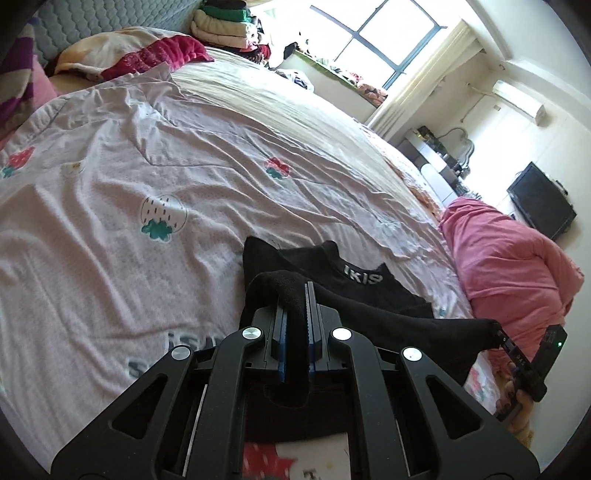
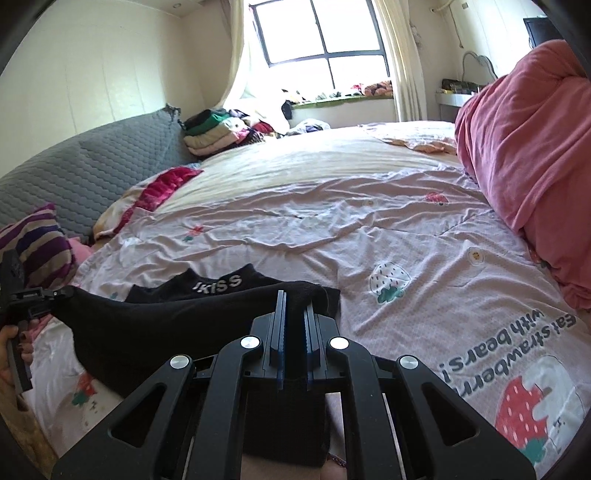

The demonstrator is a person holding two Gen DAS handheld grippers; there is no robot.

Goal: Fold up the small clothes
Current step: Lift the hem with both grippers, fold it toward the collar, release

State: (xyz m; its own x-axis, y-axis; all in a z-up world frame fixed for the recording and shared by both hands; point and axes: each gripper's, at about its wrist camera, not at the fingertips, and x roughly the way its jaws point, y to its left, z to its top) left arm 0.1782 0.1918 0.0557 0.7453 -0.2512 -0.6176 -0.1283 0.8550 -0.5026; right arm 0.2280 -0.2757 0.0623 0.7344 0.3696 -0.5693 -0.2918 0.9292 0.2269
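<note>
A black sock (image 1: pixel 388 317) (image 2: pixel 147 321) hangs stretched between my two grippers, just above the bed. My left gripper (image 1: pixel 297 291) is shut on one end of it, and the cloth bulges over the fingertips. My right gripper (image 2: pixel 295 299) is shut on the other end. Each gripper also shows in the other's view: the right one (image 1: pixel 496 328) at the right, the left one (image 2: pixel 62 293) at the left, both pinching the sock. A second black sock with white lettering (image 1: pixel 354 277) (image 2: pixel 218 284) lies flat on the sheet just beyond the held one.
The bed carries a pale strawberry-print sheet (image 1: pixel 147 166) (image 2: pixel 369 229). A pink quilt pile (image 1: pixel 509 258) (image 2: pixel 524 129) lies on one side. A stack of folded clothes (image 1: pixel 221 22) (image 2: pixel 210 133) sits near the grey headboard (image 2: pixel 92 166), by a striped pillow (image 2: pixel 33 243).
</note>
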